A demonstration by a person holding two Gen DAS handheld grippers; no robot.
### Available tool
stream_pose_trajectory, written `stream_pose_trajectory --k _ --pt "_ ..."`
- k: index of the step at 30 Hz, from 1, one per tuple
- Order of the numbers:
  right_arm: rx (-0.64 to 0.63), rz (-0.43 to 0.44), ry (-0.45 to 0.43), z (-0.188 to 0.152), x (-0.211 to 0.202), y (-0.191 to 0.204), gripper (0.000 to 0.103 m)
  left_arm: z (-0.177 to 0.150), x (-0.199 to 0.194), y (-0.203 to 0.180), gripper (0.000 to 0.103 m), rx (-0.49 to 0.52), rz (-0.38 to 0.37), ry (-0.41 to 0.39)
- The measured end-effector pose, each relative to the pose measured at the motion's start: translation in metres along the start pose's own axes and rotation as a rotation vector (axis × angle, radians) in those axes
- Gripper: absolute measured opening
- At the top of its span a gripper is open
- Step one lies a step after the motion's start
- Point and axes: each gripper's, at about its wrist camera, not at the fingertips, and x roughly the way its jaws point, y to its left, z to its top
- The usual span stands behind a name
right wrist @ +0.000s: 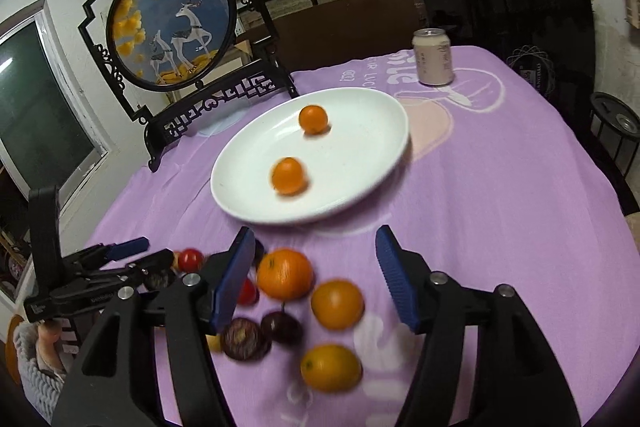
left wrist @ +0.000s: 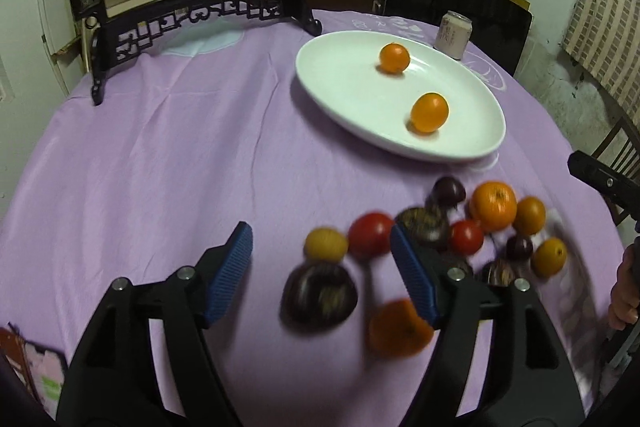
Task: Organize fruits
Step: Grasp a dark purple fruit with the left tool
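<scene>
Two small oranges are sitting on the glossy oval plate; the rest are lying heaped on the cloth-covered worktop. I'm holding both the left hand-held gripper and right hand-held gripper wide, empty. Round, smooth fruit may be rolling away if nudged.

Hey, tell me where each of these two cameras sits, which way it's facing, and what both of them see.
Left wrist: on the left gripper, looking forward over the fruit pile toward the white plate; its open fingers, the person's hand.
Right wrist: on the right gripper, facing the plate from the pile's other side; its open fingers, the left gripper at left.
Shared: plate with two oranges, can, deer screen, purple tablecloth.
</scene>
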Motion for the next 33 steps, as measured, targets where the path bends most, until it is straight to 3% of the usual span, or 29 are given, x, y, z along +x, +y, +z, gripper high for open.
stream_pose_trajectory --k 6,14,17,20,33 --pt "-0.001 -0.008 0.002 -0.021 -0.012 -0.001 0.063 -0.03 -0.013 0.008 0.079 0.018 0.022 0.008" --pt "0.01 -0.015 0.035 -0.041 -0.015 -0.002 0.063 -0.028 -0.002 0.008 0.077 0.032 0.03 0.01" --pt "0.015 -0.016 0.037 -0.043 -0.016 -0.003 0.063 -0.028 0.004 0.011 0.062 0.02 -0.004 0.028" --pt "0.025 -0.01 0.048 -0.046 -0.015 -0.004 0.063 -0.028 0.007 0.009 0.041 0.021 -0.069 0.042" --pt "0.008 -0.033 0.131 -0.058 -0.003 -0.004 0.063 -0.026 -0.001 0.013 0.036 -0.005 -0.053 0.013"
